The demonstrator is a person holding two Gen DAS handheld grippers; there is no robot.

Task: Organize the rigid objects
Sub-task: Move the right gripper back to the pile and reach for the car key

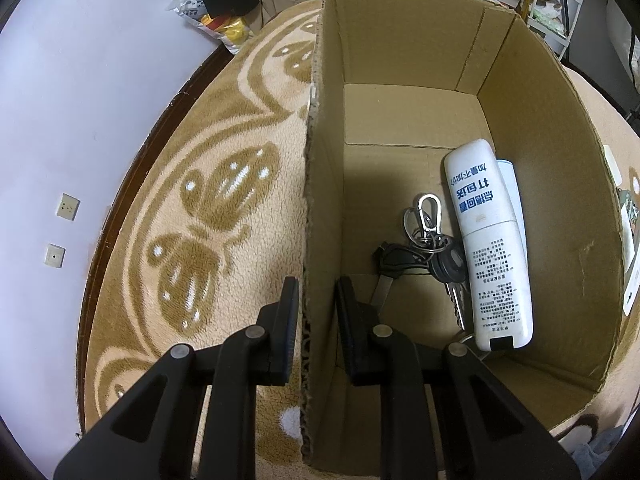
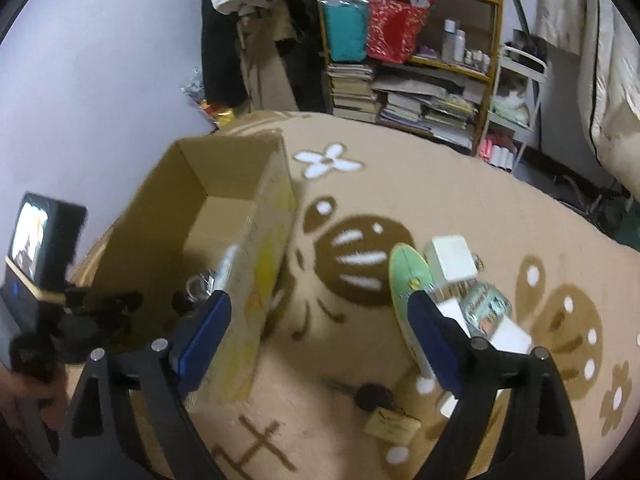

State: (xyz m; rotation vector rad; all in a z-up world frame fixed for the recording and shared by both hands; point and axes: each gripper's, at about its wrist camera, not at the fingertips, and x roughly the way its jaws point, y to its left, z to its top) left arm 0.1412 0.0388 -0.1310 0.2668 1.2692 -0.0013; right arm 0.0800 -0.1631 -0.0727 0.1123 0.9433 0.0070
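An open cardboard box [image 1: 400, 60] stands on the patterned carpet. On its floor lie a white remote [image 1: 488, 248] and a bunch of keys [image 1: 432, 240] with a carabiner. My left gripper [image 1: 317, 282] straddles the box's left wall, one finger outside and one inside, shut on that wall. In the right wrist view my right gripper [image 2: 318, 300] hangs wide open above bare carpet, right of the box [image 2: 260, 280]. Just beyond its right finger lie a green oval object [image 2: 408, 272], a white block [image 2: 450, 260] and a clear bottle [image 2: 486, 304]. A dark key with a tan tag [image 2: 390, 424] lies below.
The tan carpet [image 1: 224, 200] ends at a dark wooden edge by the lilac wall [image 1: 80, 80]. A snack bag [image 1: 216, 24] lies at the carpet's far corner. A cluttered bookshelf [image 2: 412, 60] and a white rack [image 2: 516, 100] stand behind; bedding hangs at the right.
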